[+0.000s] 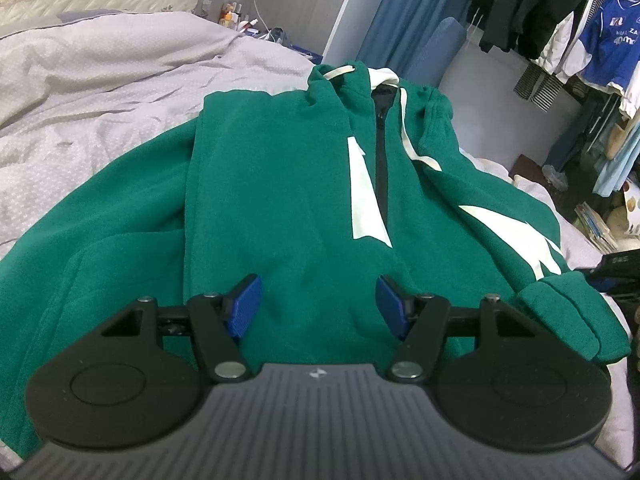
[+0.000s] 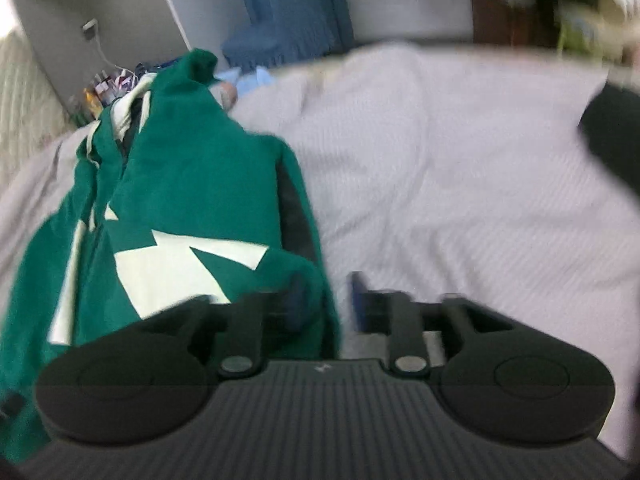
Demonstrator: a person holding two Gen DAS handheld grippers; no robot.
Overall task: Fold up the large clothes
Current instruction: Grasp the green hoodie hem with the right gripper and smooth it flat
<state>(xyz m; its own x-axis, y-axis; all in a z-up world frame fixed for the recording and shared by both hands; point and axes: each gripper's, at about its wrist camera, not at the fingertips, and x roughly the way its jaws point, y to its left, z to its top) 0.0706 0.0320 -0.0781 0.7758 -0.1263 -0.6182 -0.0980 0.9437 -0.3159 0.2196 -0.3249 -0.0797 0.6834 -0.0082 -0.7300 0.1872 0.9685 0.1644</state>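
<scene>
Bed: a pale grey quilted duvet (image 1: 120,92) is spread from nine o'clock to twelve o'clock in the left wrist view; the garment is laid on it.
Garment: a green zip-up hoodie (image 1: 280,184) with white panels is laid flat at the centre, hood towards twelve o'clock, zipper closed.
Left gripper (image 1: 318,306): the blue pads are held spread above the hem at six o'clock; nothing is pinched.
Right sleeve (image 1: 560,308): it is seen lying out at four o'clock, cuff near the bed edge.
Right gripper (image 2: 324,300): the view is blurred; the jaws are parted, the hoodie's edge lies between them, unpressed.
Progress: the left side appears folded inwards; the right sleeve, right side and crosswise fold are judged still to be done.
</scene>
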